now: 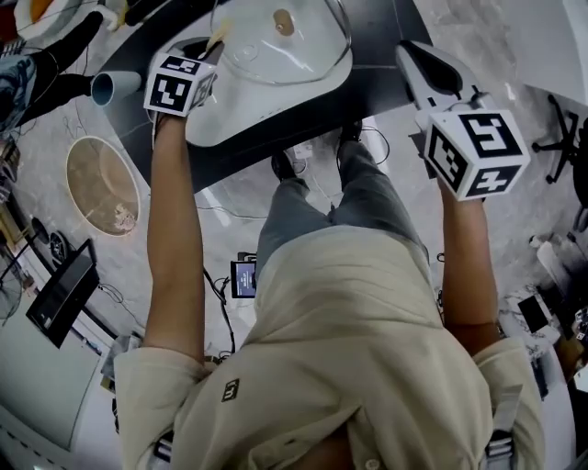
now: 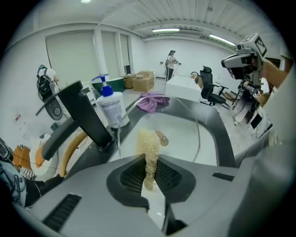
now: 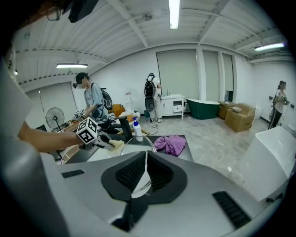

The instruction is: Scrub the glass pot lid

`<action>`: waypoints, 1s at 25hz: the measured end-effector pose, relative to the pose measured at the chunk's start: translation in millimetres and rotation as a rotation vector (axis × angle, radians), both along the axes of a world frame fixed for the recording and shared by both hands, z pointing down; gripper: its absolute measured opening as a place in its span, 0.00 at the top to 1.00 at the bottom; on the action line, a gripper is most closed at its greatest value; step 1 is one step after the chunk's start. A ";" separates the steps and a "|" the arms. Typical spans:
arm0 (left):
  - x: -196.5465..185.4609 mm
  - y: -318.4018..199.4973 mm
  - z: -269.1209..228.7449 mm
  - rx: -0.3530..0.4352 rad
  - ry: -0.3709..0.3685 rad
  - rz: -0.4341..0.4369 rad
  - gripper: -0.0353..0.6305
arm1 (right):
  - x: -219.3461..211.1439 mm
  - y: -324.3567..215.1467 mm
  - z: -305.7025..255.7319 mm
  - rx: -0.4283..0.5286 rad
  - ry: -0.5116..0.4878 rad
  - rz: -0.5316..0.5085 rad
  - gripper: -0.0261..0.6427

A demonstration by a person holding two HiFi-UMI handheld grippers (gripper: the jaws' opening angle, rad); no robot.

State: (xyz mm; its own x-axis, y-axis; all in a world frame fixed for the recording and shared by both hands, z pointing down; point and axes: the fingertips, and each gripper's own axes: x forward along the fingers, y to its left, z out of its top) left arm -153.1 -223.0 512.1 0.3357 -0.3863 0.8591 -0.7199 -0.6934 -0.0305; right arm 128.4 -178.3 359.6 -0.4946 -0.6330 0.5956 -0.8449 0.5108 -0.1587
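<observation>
The glass pot lid (image 1: 303, 46) lies dome-up in the white sink (image 1: 239, 115), its tan knob (image 1: 284, 22) on top. In the left gripper view the knob (image 2: 162, 139) shows just beyond the jaws. My left gripper (image 1: 213, 50) is shut on a pale fibrous scrubber (image 2: 148, 141), held at the lid's left edge. The right gripper view shows the left gripper (image 3: 99, 139) beside the lid (image 3: 138, 144). My right gripper (image 1: 411, 53) hangs to the right of the sink, off the lid. Its jaws (image 3: 146, 155) are together with nothing in them.
A blue-capped soap bottle (image 2: 111, 105) and a black faucet (image 2: 85, 115) stand at the sink's left. A purple cloth (image 2: 152, 101) lies on the dark counter behind it. A round tan disc (image 1: 101, 184) and cables lie on the floor. Other people stand further back.
</observation>
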 end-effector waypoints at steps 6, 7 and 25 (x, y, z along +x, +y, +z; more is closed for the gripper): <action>-25.0 10.2 -79.3 0.108 0.054 0.001 0.88 | -36.1 3.0 -48.0 0.070 -0.013 -0.012 0.92; -21.2 12.2 -91.4 0.124 0.075 0.002 0.88 | -35.6 3.7 -52.6 0.077 -0.015 -0.013 0.92; -57.9 99.0 -355.3 0.577 0.408 0.047 0.88 | -143.3 52.0 -163.2 0.272 -0.062 -0.182 0.92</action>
